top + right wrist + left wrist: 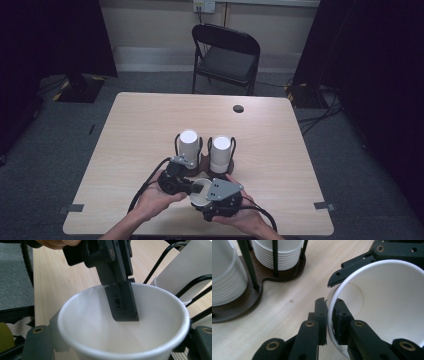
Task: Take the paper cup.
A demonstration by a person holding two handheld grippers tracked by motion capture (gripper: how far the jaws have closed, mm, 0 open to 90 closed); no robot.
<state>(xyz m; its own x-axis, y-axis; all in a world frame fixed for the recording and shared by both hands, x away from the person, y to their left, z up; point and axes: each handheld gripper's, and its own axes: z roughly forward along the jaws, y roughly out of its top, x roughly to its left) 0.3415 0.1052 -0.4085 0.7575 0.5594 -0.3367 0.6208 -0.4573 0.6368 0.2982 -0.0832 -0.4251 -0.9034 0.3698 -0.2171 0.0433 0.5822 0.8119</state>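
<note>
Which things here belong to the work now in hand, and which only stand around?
In use: paper cup, left hand-held gripper, right hand-held gripper, two cup stacks in their holder.
Standing around: folding chair, table hole.

The cup (387, 305) between the jaws looks like smooth, matt white paper. Beyond the jaws, the surface (150, 130) shows pale wood grain; the cup holder (242, 302) has a dark wooden base.

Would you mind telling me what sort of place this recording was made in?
Probably a lab or studio set up for recording: a bare wooden table on grey carpet, black curtains at both sides, a folding chair, and cables trailing over the floor.
</note>
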